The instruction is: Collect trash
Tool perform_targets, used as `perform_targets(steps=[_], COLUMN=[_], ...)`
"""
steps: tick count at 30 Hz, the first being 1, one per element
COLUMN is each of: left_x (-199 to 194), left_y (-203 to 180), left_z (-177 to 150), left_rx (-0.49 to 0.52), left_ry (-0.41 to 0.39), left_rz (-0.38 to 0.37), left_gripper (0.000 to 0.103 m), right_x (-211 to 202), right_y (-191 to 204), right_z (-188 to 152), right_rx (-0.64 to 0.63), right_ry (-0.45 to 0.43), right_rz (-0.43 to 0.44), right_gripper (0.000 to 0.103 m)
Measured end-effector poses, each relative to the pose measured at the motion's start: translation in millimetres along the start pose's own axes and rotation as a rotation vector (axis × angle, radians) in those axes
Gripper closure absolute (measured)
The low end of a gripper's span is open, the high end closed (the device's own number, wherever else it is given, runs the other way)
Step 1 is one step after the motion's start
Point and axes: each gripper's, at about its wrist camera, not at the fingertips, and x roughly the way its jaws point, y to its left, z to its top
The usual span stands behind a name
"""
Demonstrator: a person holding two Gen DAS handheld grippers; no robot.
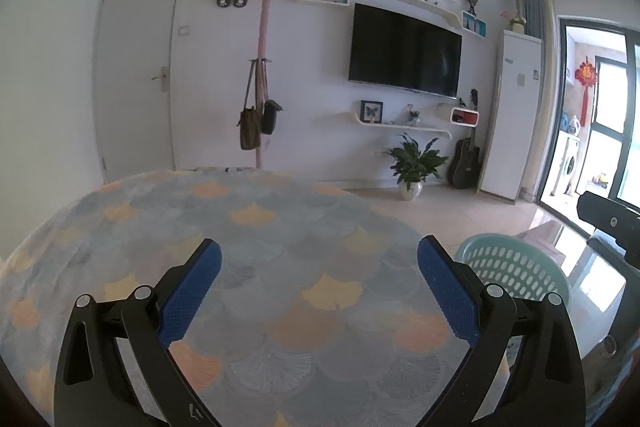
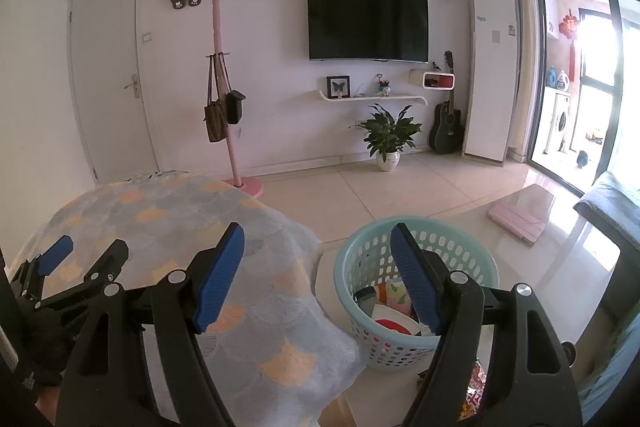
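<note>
Right now both grippers are empty: left gripper has its fingers spread wide over the patterned cloth, right gripper likewise apart, straddling the cloth edge and the basket. Trash sits inside the pale green basket on the floor just beside the draped cloth: wrappers, what looks like a bottle, a red-and-white lid or bowl. Probably light, crinkly, easily crushed; pinch a wrapper by a free edge, the bottle around its body. More colourful scraps lie at the basket's foot. Farther off: potted plant, guitar, TV.
</note>
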Motion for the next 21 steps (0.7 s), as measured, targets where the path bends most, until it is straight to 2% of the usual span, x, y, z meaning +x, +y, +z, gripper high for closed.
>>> perform_targets(steps=[21], left_x=[1.8], left_y=[0.9], left_z=[-1.1], left_rx=[0.0], left_ry=[0.002], left_rz=[0.004], left_gripper=[0.008], right_x=[-1.3], right_y=[1.9], right_z=[0.9], right_rx=[0.001], right_ry=[0.002], right_rz=[0.011], right_gripper=[0.031])
